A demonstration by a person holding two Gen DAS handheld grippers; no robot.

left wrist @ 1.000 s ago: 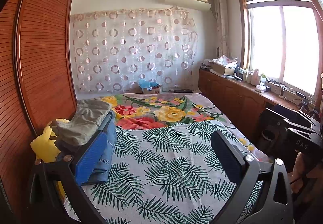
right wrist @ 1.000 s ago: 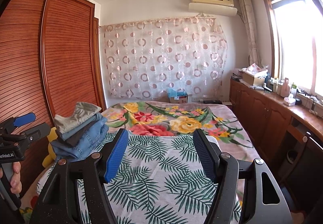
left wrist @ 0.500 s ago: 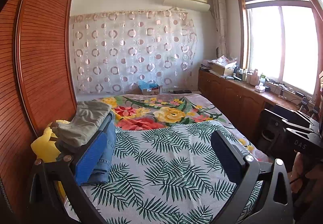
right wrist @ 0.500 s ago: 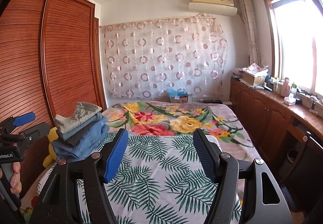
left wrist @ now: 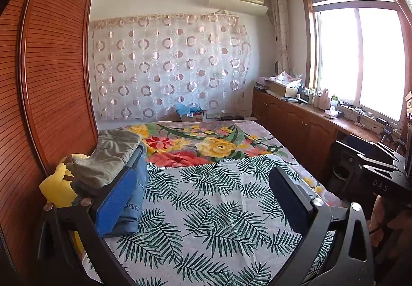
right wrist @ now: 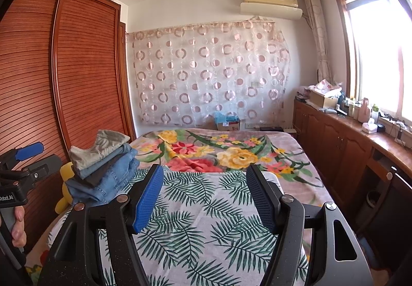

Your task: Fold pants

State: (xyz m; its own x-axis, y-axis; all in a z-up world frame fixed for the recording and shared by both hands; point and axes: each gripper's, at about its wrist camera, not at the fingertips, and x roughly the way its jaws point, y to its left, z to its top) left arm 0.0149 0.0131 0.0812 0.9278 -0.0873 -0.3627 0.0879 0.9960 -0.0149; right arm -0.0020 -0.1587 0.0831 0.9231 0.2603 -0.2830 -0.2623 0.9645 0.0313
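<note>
With my left gripper [left wrist: 203,198] and right gripper [right wrist: 206,198] both spread wide and grasping nothing above the bed [right wrist: 231,211], the folded pants [right wrist: 103,170] sit stacked at its wardrove-side edge; no loose pair shows, so folding looks finished or unstarted, and the cardboard box [right wrist: 228,125] beyond the bed's far end holds something blue

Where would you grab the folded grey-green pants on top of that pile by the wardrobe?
Probably at the near folded edge of the grey-green pants, coming in level from the open bed side. They lie flat on the stack of folded blue jeans, and that layered edge juts toward the leaf-print bedspread, while the brown slatted wardrobe blocks the far side. Both grippers' fingers stand open and empty.
</note>
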